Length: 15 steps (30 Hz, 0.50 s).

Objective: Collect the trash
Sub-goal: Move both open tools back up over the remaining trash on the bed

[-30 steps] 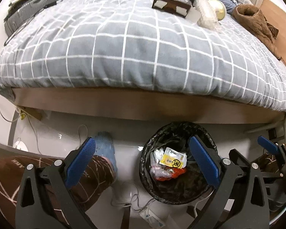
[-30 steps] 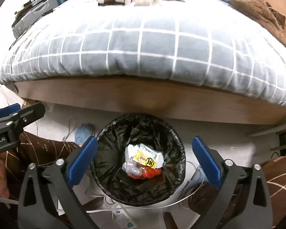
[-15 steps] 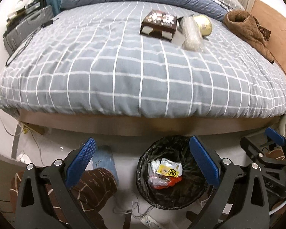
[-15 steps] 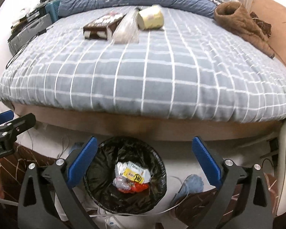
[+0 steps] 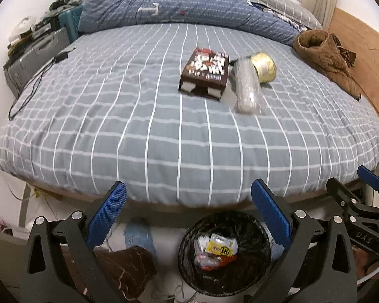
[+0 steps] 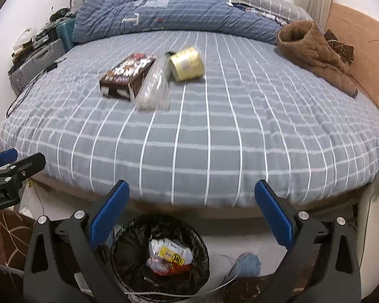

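A brown box (image 5: 204, 73) (image 6: 128, 74), a clear plastic wrapper (image 5: 247, 88) (image 6: 154, 85) and a gold cup lying on its side (image 5: 264, 67) (image 6: 187, 63) lie together on the grey checked bed. A black-lined trash bin (image 5: 224, 255) (image 6: 160, 255) with wrappers inside stands on the floor at the bed's foot. My left gripper (image 5: 188, 214) and right gripper (image 6: 191, 214) are both open and empty, raised above the bin, well short of the items.
A brown jacket (image 5: 326, 58) (image 6: 315, 53) lies at the bed's right side. A blue duvet (image 5: 184, 7) is bunched at the head. A grey suitcase (image 5: 35, 53) and clutter stand left. Cables and my slippered feet (image 5: 139, 237) are by the bin.
Both grippers have risen and tilted up from over the bin, so the bed top and its items now fill the views. Both stayed open.
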### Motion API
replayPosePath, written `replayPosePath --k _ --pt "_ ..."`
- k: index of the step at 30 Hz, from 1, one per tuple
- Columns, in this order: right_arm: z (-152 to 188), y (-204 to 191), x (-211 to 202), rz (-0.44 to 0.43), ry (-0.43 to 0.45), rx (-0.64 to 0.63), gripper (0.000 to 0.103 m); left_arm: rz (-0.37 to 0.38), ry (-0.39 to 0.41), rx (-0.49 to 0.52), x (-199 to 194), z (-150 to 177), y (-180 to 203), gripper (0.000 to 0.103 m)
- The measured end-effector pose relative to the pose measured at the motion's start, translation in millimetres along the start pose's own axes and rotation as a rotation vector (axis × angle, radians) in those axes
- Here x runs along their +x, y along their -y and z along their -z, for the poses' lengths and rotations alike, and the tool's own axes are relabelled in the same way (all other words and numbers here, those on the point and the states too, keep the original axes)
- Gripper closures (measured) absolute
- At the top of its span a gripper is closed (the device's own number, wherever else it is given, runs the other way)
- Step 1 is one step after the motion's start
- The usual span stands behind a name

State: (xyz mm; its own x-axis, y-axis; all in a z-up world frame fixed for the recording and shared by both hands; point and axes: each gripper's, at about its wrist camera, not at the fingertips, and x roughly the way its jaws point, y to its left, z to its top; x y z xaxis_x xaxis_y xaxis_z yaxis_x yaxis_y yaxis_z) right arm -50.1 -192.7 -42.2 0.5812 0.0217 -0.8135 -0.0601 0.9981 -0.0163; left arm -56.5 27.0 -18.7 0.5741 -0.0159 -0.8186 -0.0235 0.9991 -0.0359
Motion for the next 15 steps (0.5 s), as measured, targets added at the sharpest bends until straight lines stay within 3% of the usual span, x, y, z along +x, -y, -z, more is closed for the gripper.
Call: replayPosePath --k 15 --pt "-100.6 21.2 53.7 0.014 0.064 -0.05 0.008 -0.003 0.021 0.008 46.2 -85.8 14.1 0.006"
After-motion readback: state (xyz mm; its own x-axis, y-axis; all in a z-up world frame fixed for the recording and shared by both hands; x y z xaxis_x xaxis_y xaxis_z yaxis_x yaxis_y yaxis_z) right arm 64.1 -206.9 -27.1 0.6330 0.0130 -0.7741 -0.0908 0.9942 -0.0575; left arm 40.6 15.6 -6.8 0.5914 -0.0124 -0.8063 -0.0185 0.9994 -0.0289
